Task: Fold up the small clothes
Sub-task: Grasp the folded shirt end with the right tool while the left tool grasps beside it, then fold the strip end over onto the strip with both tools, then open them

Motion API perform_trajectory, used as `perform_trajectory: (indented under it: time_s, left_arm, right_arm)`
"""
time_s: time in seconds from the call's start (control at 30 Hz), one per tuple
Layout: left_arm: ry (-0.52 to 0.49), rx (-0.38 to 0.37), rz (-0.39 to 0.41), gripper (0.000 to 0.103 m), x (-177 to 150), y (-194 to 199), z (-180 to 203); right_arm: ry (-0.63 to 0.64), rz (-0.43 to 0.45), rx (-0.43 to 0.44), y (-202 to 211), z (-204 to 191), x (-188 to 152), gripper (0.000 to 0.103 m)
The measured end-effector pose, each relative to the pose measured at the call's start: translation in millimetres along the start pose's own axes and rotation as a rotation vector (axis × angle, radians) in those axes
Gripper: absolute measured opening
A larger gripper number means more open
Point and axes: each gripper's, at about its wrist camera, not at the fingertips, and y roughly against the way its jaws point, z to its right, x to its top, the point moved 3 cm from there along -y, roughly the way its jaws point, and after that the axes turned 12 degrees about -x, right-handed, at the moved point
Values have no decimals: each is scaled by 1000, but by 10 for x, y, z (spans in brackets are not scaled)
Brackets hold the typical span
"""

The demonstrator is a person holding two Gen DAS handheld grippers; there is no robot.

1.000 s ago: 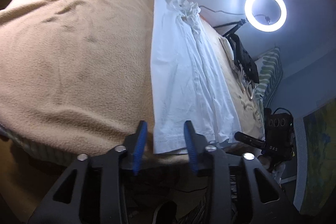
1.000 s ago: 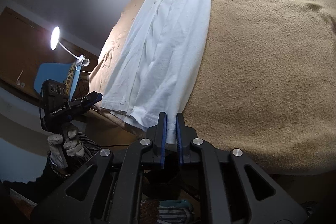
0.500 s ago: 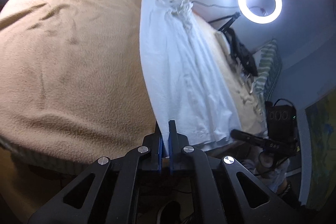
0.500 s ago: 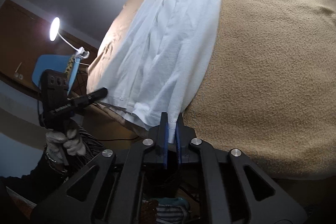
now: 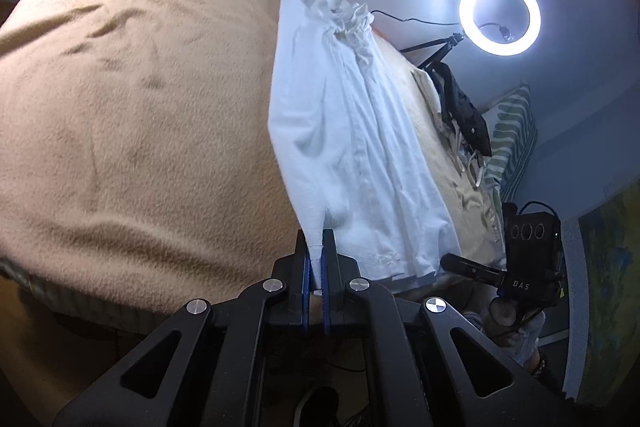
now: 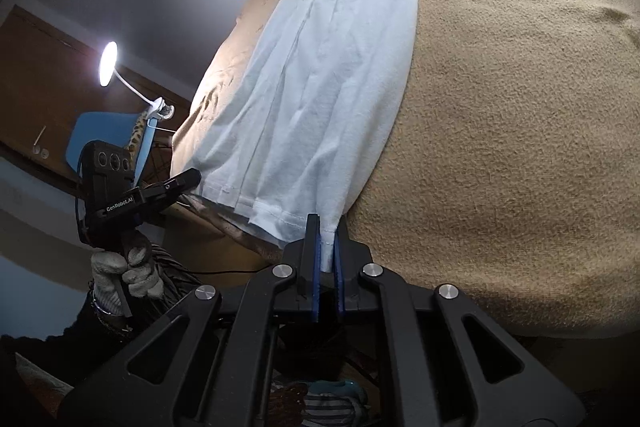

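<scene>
Both grippers pinch the hem of a white garment lying on a tan blanket.

Left wrist view: the left gripper [image 5: 315, 253] is clamped on the near hem corner of the white garment [image 5: 352, 131], which stretches away across the tan blanket [image 5: 132, 99]; a ring light [image 5: 500, 15] glows beyond. Right wrist view: the right gripper [image 6: 327, 243] is closed on the garment's other hem corner.

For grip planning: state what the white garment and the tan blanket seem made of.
White garment: looks like thin woven cotton, matte; it creases softly and has a stitched hem. Tan blanket: probably fleece or wool, with a fuzzy, napped, dull surface.
</scene>
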Motion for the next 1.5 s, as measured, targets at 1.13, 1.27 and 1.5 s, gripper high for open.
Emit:
perform_trajectory:
  time_s: [1.13, 1.27, 1.5]
  left_arm:
    - [-47, 129, 27, 4, 1357, -761, -190]
    - [-150, 202, 11, 21, 1343, -730, -65]
    - [-275, 232, 63, 29, 1227, -372, 101]
  right_arm:
    - [-132, 77, 21, -426, 469, 1490, 7]
    - [-85, 102, 7, -326, 408, 1521, 14]
    - [3, 197, -43, 50, 327, 1487, 41]
